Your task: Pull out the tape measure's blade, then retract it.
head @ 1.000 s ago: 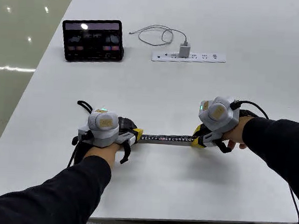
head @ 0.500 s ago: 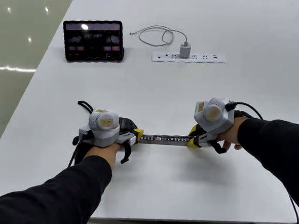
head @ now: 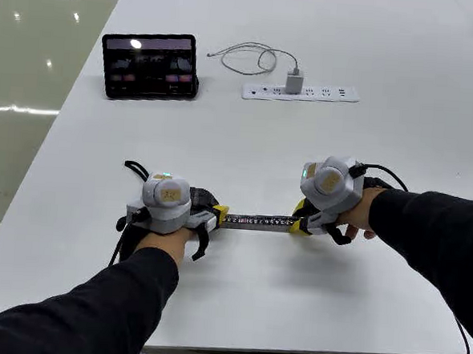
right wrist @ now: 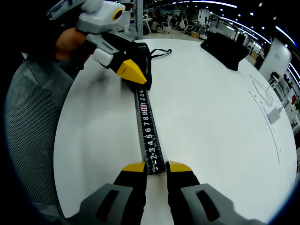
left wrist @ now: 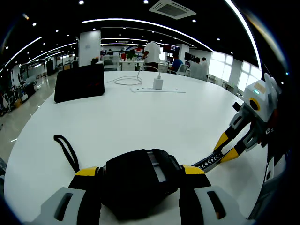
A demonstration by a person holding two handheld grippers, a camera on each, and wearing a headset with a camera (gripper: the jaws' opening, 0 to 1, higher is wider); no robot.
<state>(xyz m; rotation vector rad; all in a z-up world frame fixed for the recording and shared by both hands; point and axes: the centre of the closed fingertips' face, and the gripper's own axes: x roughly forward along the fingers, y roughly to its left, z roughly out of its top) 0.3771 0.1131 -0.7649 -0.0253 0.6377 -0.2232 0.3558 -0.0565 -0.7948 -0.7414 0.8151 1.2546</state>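
My left tool (head: 210,216) is clamped around the black case (head: 200,198), which rests on the bench (head: 302,149). From the case the blade (head: 258,220) runs flat to the right, numbers up. My right tool (head: 299,223), right of the case, grips the blade's end, jaws narrow. A tablet (head: 150,64) stands well beyond the case.
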